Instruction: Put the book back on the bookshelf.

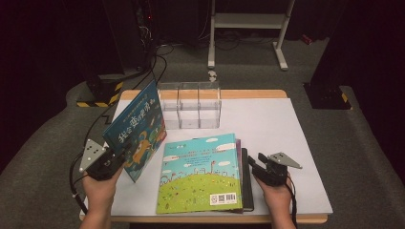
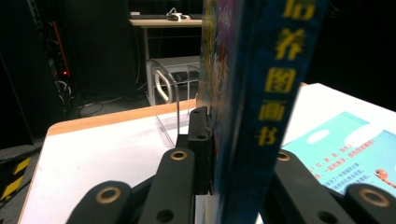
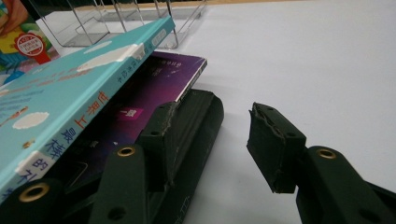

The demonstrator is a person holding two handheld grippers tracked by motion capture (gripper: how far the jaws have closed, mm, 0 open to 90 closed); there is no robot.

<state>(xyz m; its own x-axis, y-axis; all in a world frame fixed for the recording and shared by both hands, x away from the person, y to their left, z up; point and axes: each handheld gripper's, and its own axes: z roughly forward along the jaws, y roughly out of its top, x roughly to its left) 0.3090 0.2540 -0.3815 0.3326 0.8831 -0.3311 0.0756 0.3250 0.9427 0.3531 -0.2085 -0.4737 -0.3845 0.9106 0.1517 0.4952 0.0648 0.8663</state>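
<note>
My left gripper point(image 1: 114, 160) is shut on a blue picture book point(image 1: 136, 126) and holds it upright and tilted above the table's left side. In the left gripper view the book's spine point(image 2: 261, 93) stands between the jaws, with the pads pressed on both covers. A stack of books lies flat in the middle: a teal book with a green hill point(image 1: 200, 174) on top, a purple book point(image 3: 159, 84) under it, and a black book point(image 3: 203, 119) at the bottom. My right gripper point(image 1: 255, 164) is open at the stack's right edge. Its left finger point(image 3: 163, 135) lies against the black book, and its right finger point(image 3: 275, 144) is over bare table.
A clear acrylic organiser point(image 1: 191, 105) with several compartments stands at the back middle of the white table top point(image 1: 282, 129). The wooden table edge point(image 1: 215, 219) runs along the front. Beyond the table are cables, a black stand point(image 1: 102, 88) and a white frame point(image 1: 248, 21).
</note>
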